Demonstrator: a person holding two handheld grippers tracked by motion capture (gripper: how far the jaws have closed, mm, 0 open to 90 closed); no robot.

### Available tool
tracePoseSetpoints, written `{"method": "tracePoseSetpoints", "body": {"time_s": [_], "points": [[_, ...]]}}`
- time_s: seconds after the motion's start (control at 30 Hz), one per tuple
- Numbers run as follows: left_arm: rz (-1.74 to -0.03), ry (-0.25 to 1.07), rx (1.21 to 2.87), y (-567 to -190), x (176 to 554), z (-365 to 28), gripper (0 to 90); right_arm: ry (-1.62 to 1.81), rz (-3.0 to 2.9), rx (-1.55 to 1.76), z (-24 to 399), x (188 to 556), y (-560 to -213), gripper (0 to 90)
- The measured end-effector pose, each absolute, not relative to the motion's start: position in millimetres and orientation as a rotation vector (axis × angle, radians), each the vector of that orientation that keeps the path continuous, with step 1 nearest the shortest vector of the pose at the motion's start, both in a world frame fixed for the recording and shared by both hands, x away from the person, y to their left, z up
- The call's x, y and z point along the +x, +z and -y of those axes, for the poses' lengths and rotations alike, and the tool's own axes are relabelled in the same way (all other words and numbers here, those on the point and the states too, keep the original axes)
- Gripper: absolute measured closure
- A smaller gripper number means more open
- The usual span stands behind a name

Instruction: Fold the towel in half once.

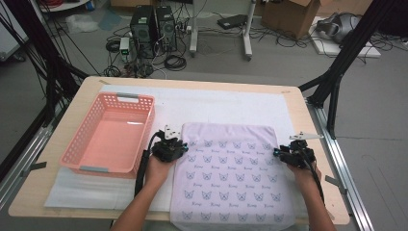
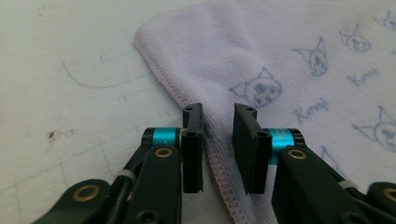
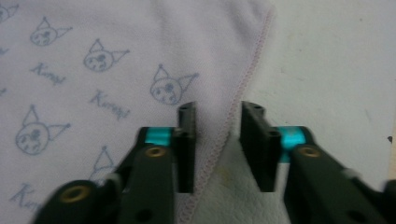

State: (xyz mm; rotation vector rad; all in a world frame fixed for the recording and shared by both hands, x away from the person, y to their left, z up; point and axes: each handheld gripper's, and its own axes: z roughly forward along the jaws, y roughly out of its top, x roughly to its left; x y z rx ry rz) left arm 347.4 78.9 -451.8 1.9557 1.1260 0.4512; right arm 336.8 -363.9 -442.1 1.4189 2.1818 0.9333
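Beyond your wooden table (image 1: 315,159) you have a grey floor (image 1: 269,62) strewn with tangled cables (image 1: 175,61), two black computer towers (image 1: 154,30) (standing side by side), a cardboard box (image 1: 293,14), white stand legs (image 1: 248,36) and black frame struts (image 1: 346,53) at each side.

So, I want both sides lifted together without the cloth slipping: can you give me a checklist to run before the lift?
1. Left gripper astride the towel's stitched left hem: ok, the hem runs between its jaws.
2. Right gripper astride the right hem: ok, the hem lies in its gap.
3. Pads pressing the cloth: not ok, a gap shows beside the hem at both grippers.
4. Both grippers level with each other on the towel: ok, roughly, in the high view.
5. Towel lying flat: ok on the table part; its near edge hangs over the table front.
6. Pink basket clear of the towel: ok, apart at the left.
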Motion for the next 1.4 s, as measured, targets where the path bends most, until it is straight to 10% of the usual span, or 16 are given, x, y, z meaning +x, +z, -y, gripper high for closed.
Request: {"method": "tracePoseSetpoints", "body": {"time_s": [0.17, 0.77, 1.4], "points": [[-1.201, 0.369, 1.906, -450, 351, -81, 87.0, 0.939, -2.218, 1.419, 363, 339, -440, 87.3], [-1.252, 0.418, 1.693, -397, 391, -91, 87.5, 1.153, -1.959, 1.494, 382, 367, -403, 88.1], [-1.116, 0.331, 1.735, -415, 313, -106, 87.1, 1.270, -2.036, 1.396, 389, 294, -406, 87.9]]}}
